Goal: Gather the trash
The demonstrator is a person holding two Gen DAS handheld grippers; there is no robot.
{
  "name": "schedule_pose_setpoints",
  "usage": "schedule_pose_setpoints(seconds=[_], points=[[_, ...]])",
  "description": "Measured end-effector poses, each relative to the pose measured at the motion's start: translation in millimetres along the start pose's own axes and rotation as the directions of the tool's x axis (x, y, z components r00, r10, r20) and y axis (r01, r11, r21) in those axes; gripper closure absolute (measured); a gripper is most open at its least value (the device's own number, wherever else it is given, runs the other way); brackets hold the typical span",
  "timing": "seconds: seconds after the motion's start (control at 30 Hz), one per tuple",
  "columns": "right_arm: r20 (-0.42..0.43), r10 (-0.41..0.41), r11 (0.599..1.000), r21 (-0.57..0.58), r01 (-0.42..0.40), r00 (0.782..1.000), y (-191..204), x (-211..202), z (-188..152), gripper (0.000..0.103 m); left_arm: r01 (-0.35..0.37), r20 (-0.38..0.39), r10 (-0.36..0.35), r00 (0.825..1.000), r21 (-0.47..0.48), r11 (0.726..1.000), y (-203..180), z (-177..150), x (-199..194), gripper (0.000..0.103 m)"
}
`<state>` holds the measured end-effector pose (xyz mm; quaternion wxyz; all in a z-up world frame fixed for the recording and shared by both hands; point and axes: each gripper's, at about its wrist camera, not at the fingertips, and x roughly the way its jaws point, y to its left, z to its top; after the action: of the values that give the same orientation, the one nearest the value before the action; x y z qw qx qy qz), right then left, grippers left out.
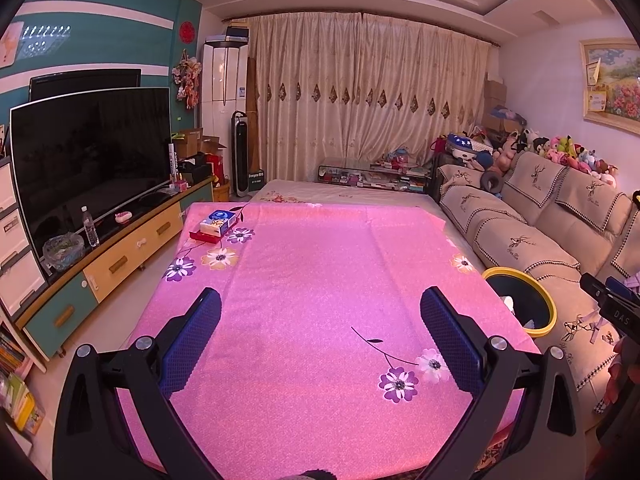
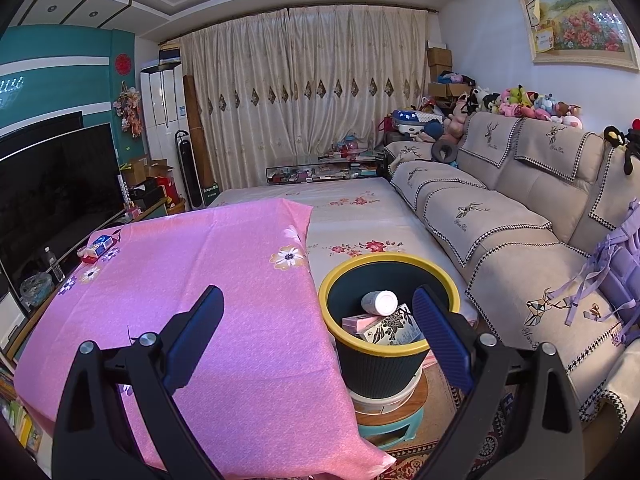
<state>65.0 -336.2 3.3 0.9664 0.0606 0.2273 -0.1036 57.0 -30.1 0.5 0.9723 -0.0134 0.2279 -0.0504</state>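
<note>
Currently both grippers hang above the pink floral tablecloth (image 1: 320, 264), each with its fingers spread wide and nothing between them.

Left gripper (image 1: 320, 340): released, blue-padded fingers (image 1: 192, 344) apart over the near half of the cloth. A printed purple-and-white flower sits on the cloth just inside the right-hand finger.

Right gripper (image 2: 318, 340): released as well. Its left-hand finger is over the cloth's right edge; its right-hand finger overlaps the rim of the trash bin (image 2: 332, 308) in the right wrist view.

Trash bin — dark ribbed body, yellow rim — stands beside the table's right edge, between table and sofa (image 2: 500, 240), raised on a small stack of stools (image 2: 384, 420). In the left wrist view only part of the bin (image 1: 550, 312) shows past the table corner.

Bin contents: a white bottle (image 2: 380, 302) lying on its side on top, a pink box (image 2: 360, 322) below it, and a black-and-white patterned carton (image 2: 394, 330) leaning against the near wall.

Far left corner of the table — a blue-and-white tissue pack (image 1: 218, 222) resting on a red tray (image 1: 198, 236). Well apart from both grippers.

Left of the table: a TV (image 1: 88, 160) on a low cabinet, with a water bottle (image 1: 90, 226) standing in front of the screen.
</note>
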Motion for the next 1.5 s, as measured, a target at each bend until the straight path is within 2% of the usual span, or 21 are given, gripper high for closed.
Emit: schedule_pose_setpoints(seconds=[1.1,1.5], points=[[-0.017,0.007,1.0,-0.002,-0.007,1.0,5.2,4.1,-4.6,0.012,-0.021,-0.032,0.021,0.999,-0.006,1.0,-0.8,-2.2,14.1,0.005],[-0.032,0.011,1.0,-0.004,-0.011,0.999,3.5,7.5,-3.8,0.012,-0.002,-0.041,0.002,0.999,-0.017,1.0,2.4,-4.8,22.2,0.005]])
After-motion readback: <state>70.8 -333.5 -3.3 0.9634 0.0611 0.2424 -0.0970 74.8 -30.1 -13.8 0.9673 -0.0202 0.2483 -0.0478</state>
